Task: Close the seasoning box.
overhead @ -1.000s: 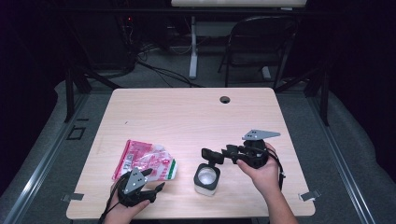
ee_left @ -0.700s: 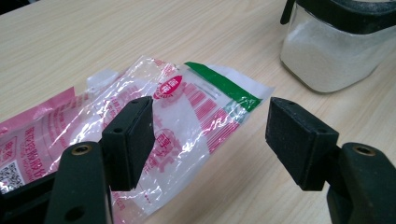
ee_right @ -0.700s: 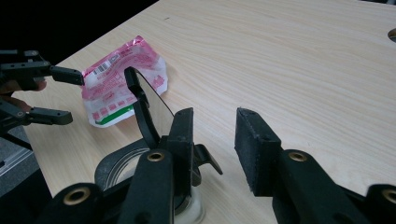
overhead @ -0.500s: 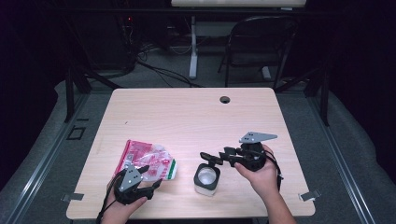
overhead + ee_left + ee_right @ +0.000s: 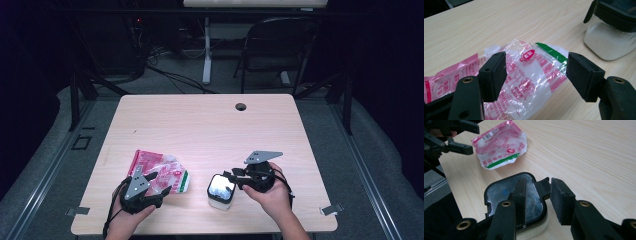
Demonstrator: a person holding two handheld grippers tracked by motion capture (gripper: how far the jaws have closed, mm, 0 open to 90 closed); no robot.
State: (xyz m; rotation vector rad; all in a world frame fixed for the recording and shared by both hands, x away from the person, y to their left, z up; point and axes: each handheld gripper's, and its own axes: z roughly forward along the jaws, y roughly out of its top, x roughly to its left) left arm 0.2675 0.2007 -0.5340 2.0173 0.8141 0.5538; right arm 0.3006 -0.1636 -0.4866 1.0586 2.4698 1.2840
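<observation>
Black-lidded and clear-walled, the container (image 5: 221,191) is sitting near the front edge of the worktop (image 5: 210,125), where the right hand-held gripper (image 5: 537,195) is straddling its lid tab (image 5: 543,187) with jaws parted, not pressing it. Just left, the left hand-held gripper (image 5: 535,75) is hovering with its 2 jaws spread wide over the crumpled pink plastic packet (image 5: 524,75), gripping nothing.

A pale wood-grain worktop (image 5: 200,125) has a round cable hole (image 5: 241,106) near its far edge. On its near part lie a crumpled pink-and-clear bag (image 5: 162,172) and a lidded clear container (image 5: 221,191), well apart.
</observation>
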